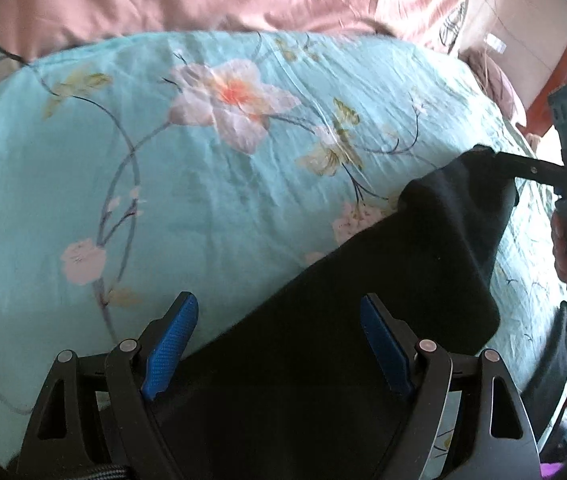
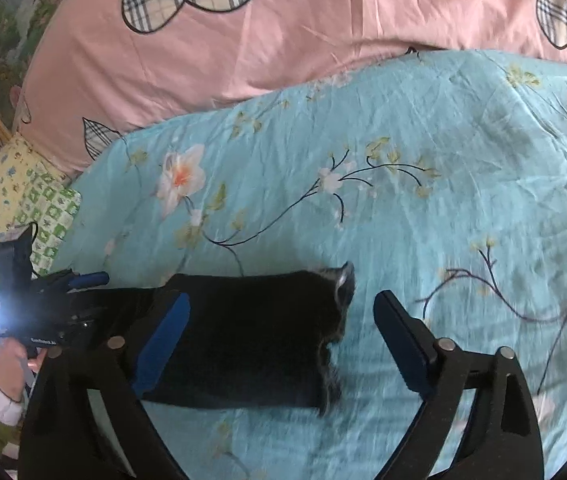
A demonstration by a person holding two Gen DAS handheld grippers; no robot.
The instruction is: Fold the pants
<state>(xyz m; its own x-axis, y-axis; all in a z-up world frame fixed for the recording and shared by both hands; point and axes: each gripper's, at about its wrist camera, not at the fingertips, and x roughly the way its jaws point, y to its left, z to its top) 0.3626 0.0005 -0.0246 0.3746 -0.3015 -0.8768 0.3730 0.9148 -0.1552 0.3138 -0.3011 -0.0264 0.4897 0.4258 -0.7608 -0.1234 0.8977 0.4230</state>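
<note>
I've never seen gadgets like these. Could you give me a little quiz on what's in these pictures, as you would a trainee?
1. True or false: the black pants hang over a chair.
2. How do the jaws of the right gripper stand? A: shut tight. B: wide open, with the end of the pants between them. C: closed on a cup.
3. Fill in: the quilt with the checked patches is ___ in colour.

Key
1. False: they lie on the blue floral sheet.
2. B.
3. Pink.
</note>
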